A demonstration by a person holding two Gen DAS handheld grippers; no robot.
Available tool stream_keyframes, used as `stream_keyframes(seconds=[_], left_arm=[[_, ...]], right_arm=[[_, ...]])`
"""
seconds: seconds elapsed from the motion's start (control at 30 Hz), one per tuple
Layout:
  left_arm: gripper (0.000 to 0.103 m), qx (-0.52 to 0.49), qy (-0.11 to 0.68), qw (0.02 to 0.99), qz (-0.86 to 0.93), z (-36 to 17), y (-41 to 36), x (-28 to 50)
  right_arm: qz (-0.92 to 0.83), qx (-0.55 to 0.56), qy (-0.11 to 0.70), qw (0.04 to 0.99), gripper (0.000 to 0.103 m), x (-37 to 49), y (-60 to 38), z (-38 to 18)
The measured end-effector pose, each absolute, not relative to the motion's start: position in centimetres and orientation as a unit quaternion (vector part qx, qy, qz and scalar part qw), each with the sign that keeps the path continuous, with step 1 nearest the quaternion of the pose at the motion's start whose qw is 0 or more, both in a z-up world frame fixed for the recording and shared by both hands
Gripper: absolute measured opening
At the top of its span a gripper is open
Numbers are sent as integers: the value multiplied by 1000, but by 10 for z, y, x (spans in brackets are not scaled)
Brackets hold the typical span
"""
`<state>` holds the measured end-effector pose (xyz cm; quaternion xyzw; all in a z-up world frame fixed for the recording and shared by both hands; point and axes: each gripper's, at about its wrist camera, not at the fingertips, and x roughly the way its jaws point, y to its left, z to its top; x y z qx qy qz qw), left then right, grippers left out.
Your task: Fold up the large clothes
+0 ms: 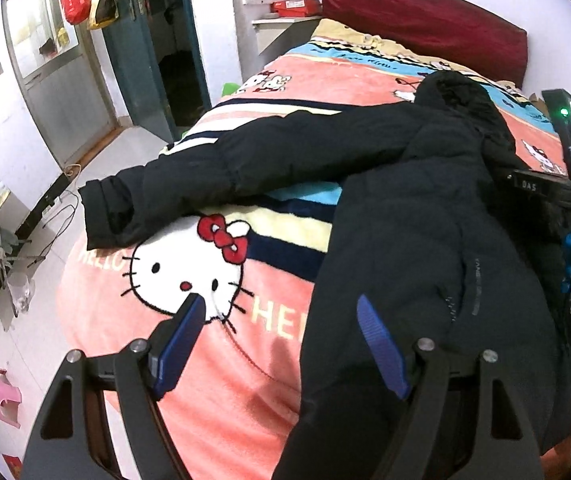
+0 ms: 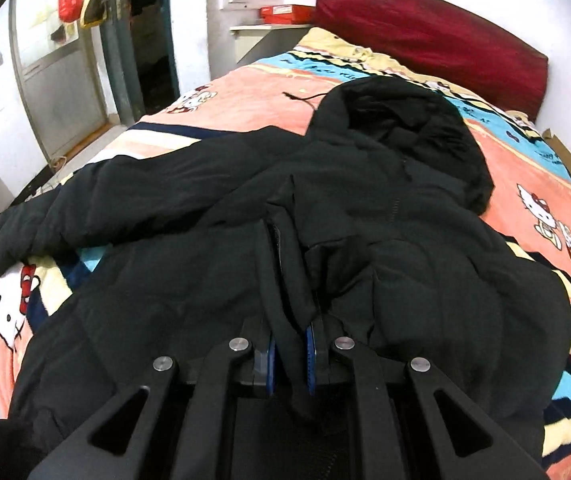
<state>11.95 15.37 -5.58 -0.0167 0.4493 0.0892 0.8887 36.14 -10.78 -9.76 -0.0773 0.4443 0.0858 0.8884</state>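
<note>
Black hooded coat [image 2: 365, 208] was spread on the bed blanket [image 2: 525, 168], one sleeve pinched in the right gripper [image 2: 290, 354]; the other sleeve [image 1: 189, 184], at ten o'clock, was left unfolded, left gripper [image 1: 281, 344] wide open, empty.

Both fisheye views were bright and fairly sharp, bending hard toward dark rounded corners. Daylight through the window [image 1: 41, 36] washed out the white walls [image 2: 189, 20]. The black coat [image 2: 245, 208] lost detail.
</note>
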Motion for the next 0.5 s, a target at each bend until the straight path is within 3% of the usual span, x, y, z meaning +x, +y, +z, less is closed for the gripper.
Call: stream_keyframes(seconds=[0.17,0.3,0.43,0.5], left_arm=[[77,-15,453,886,97,-58,151,121],[77,-18,454,884,105,-57,151,124],[77,-18,458,883,103,-50,147,125],[77,-12,457,883,105,-46,142,124]], right_arm=[[90,-95,465,876,14,373,-95,-117],[99,-105,481,865,21,371,-90,-135],[131,-90,477,865,46,366,-87,-131],[147,-84,470,867,49,361,-84,-124]])
